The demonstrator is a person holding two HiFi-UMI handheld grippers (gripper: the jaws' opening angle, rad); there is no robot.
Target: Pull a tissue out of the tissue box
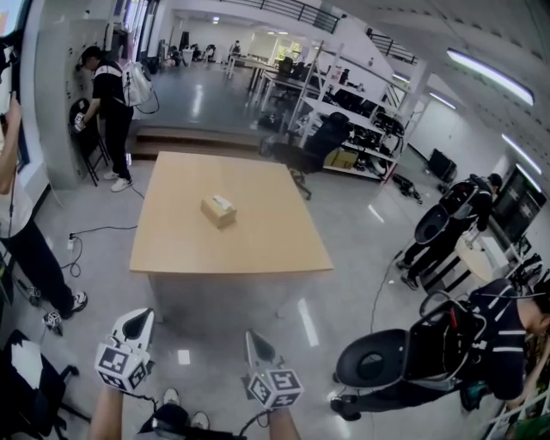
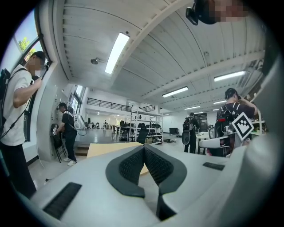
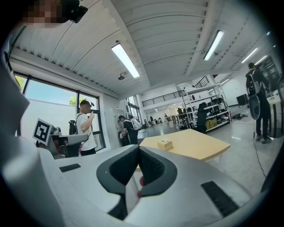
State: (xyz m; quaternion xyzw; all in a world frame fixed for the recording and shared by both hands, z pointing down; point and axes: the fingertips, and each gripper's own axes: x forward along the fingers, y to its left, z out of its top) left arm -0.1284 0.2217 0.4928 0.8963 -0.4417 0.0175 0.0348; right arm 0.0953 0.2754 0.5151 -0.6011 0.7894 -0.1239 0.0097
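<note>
Because the tissue box (image 1: 218, 210) lies well ahead on the worktop (image 1: 258, 245), left claw (image 2: 144, 148) and right claw (image 3: 138, 150) are pressed together, empty.

A large open lab or workshop hall is indicated by a polished grey concrete floor (image 1: 361, 223), white metal shelving racks (image 1: 369, 112) loaded with black equipment, long fluorescent ceiling strip lights (image 2: 116, 52), a black-railed mezzanine (image 1: 296, 10) and a square light-wood worktable (image 1: 266, 232).
</note>
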